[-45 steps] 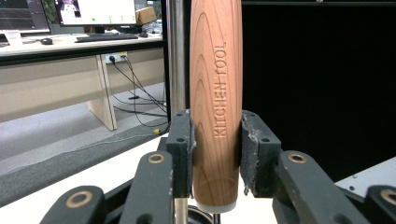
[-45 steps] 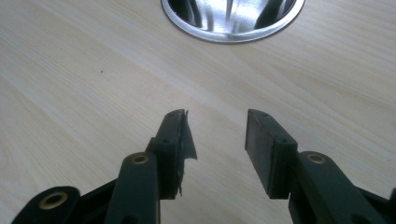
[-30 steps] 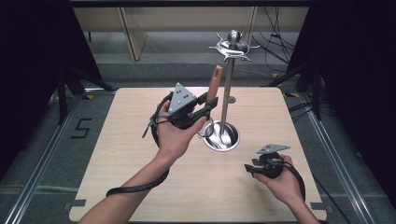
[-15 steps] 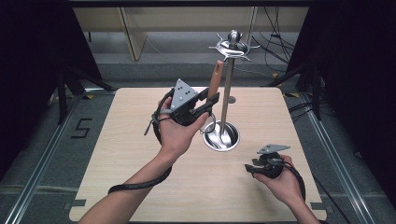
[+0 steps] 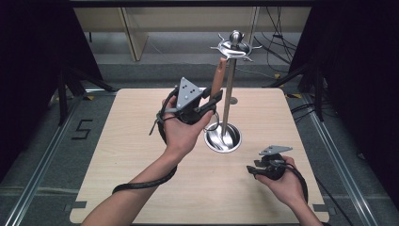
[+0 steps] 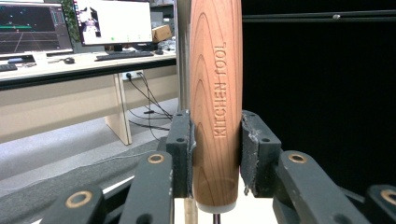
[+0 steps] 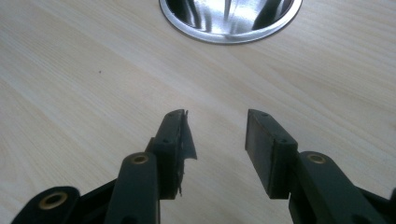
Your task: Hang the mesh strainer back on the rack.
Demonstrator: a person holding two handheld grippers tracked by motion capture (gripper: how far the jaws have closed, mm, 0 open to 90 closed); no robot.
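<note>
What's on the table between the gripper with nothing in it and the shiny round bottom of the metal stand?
Nothing. In the right gripper view, bare wooden table runs from the open right gripper to the stand's shiny round base.

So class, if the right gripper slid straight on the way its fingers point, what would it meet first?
Bare table first, then probably the round steel base of the utensil stand; the right gripper is open and empty, pointing at that base.
</note>
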